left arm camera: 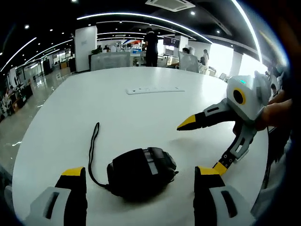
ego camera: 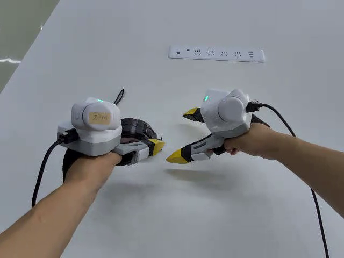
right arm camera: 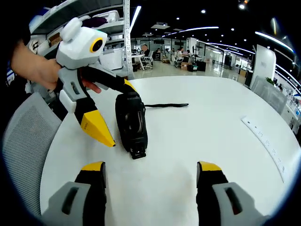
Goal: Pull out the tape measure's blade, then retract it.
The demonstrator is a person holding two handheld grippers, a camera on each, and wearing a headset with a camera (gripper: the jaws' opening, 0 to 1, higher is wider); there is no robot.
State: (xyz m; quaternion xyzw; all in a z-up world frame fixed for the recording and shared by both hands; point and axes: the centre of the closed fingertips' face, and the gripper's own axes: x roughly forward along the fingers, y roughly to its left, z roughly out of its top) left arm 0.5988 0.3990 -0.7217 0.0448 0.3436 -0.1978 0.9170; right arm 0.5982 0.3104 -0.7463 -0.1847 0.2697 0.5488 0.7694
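A black tape measure (ego camera: 137, 129) lies on the white table (ego camera: 161, 215), its thin black wrist strap (ego camera: 119, 97) trailing away. My left gripper (ego camera: 145, 141) is open, its yellow-tipped jaws standing either side of the case without touching it. In the left gripper view the tape measure (left arm camera: 141, 172) sits between the jaws of that gripper (left arm camera: 139, 170). My right gripper (ego camera: 183, 135) hovers open just right of the case, tips pointing at it. In the right gripper view the tape measure (right arm camera: 131, 122) lies ahead of the open right gripper (right arm camera: 151, 166). No blade is drawn out.
A white power strip (ego camera: 216, 54) lies flat at the far side of the table. Black cables run back from both grippers. A grey mesh chair (right arm camera: 28, 141) stands beyond the table edge in the right gripper view. An open office with people lies beyond.
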